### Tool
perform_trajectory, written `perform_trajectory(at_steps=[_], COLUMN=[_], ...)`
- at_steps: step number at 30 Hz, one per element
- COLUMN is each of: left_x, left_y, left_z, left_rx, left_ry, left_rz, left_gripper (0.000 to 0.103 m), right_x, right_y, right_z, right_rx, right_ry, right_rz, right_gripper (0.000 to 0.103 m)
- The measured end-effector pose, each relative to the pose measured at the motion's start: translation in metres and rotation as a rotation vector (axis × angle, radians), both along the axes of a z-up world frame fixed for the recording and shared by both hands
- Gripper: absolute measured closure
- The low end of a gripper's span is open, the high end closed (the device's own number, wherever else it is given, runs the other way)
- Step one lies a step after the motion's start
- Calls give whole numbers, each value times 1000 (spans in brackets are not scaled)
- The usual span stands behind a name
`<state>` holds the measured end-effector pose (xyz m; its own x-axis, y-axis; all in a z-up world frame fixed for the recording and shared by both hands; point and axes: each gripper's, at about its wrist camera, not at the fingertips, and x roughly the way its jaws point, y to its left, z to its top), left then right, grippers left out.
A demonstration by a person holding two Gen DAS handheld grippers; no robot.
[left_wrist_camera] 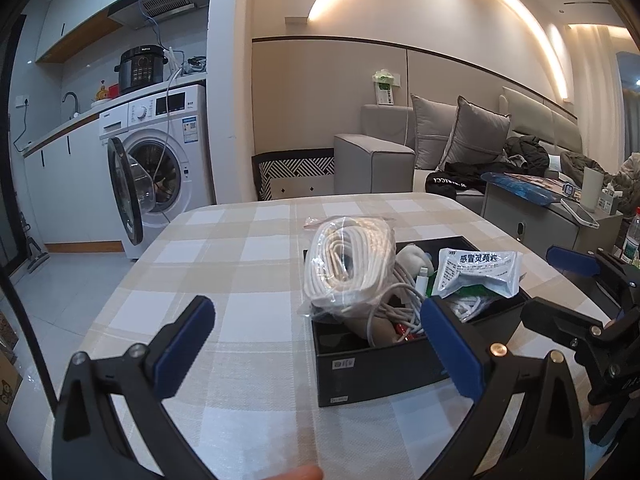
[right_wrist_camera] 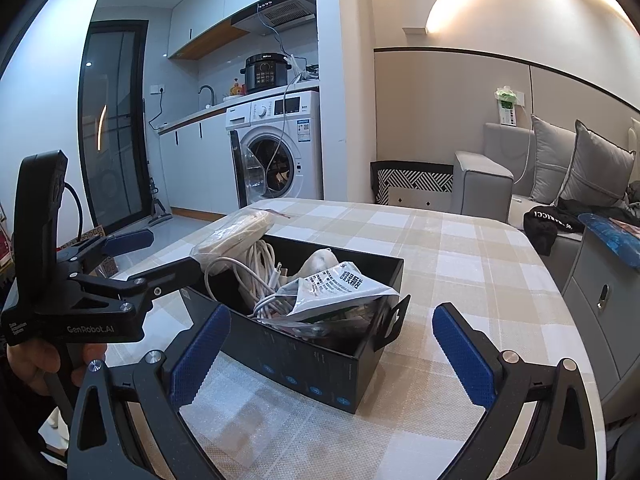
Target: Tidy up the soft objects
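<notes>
A black open-top box (left_wrist_camera: 380, 364) (right_wrist_camera: 312, 364) stands on the checked tablecloth (left_wrist_camera: 224, 264). A clear bag holding a coil of white cable (left_wrist_camera: 348, 264) (right_wrist_camera: 236, 232) leans over the box's edge. Inside lie loose white cables (right_wrist_camera: 260, 276), a pale soft bundle (right_wrist_camera: 320, 260) and a silver medicine packet (left_wrist_camera: 476, 272) (right_wrist_camera: 344, 288). My left gripper (left_wrist_camera: 320, 344) (right_wrist_camera: 174, 252) is open, its right finger in front of the box's near wall. My right gripper (right_wrist_camera: 332, 354) (left_wrist_camera: 540, 284) is open too, with the box's end between its fingers; it holds nothing.
A grey sofa (left_wrist_camera: 376, 160) with cushions and dark clothes stands behind the table, and a grey cabinet (right_wrist_camera: 600, 292) lies to the right. A washing machine (left_wrist_camera: 160, 160) with its door open is at the far left. A hand (right_wrist_camera: 44, 360) holds the left gripper's handle.
</notes>
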<state>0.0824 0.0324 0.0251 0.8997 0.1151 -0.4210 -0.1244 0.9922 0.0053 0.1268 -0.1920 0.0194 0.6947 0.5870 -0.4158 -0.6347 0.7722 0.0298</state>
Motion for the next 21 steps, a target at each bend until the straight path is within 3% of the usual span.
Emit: perform_trajectory(at_steps=[21], left_x=[-3], left_y=[4], left_z=[-1], left_rx=[5], left_ry=[1], left_rz=[4], left_gripper=[0], right_x=[0], right_y=[-3], right_z=[0], right_rx=[15], right_ry=[10], right_rz=[-8], right_gripper=[0])
